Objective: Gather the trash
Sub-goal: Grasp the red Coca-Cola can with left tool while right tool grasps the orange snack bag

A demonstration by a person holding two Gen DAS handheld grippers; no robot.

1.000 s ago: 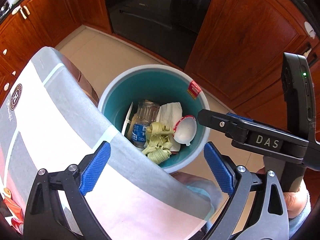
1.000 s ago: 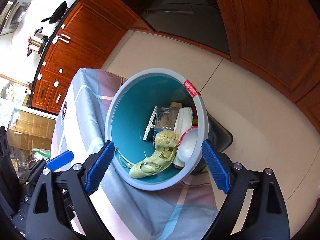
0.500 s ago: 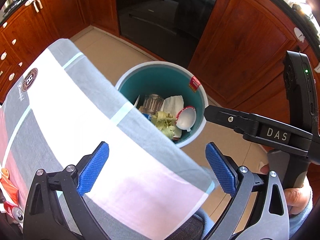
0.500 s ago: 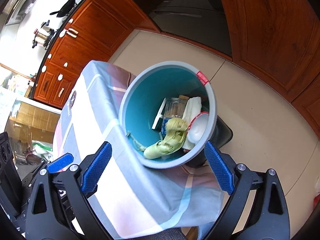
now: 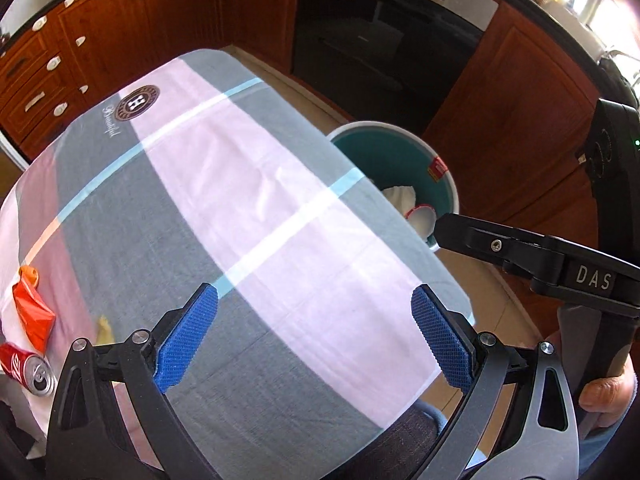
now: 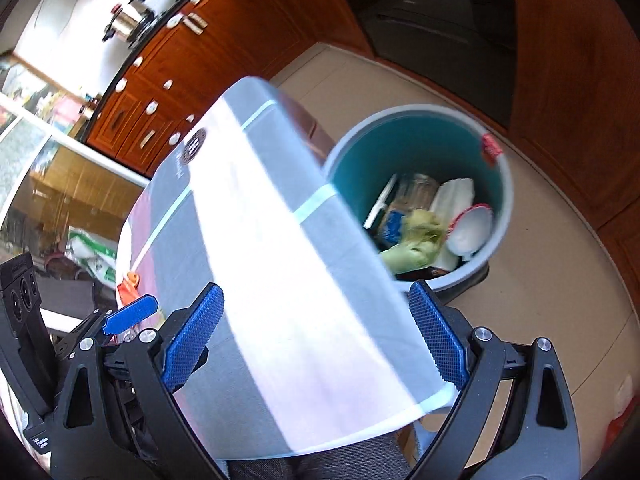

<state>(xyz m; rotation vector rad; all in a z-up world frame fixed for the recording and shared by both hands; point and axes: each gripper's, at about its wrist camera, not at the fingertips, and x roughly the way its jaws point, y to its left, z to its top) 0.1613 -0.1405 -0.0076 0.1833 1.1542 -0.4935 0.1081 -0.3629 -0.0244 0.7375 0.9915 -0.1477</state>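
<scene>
Where floor meets table, teal bin [image 6: 500, 204] with bottle [image 6: 404, 204], napkin [image 6: 454, 196], greens [image 6: 416, 240].

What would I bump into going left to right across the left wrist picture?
soda can → crushed orange wrapper → striped tablecloth → trash bin → right gripper

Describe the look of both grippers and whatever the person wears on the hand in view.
The left gripper and the right gripper match: black angular frames with triangular cutouts, silver screws, and blue cross-hatched pads. In the left wrist view the right gripper's black body bears white "DAS" lettering and a green light. The hand shows a light blue cuff.
</scene>
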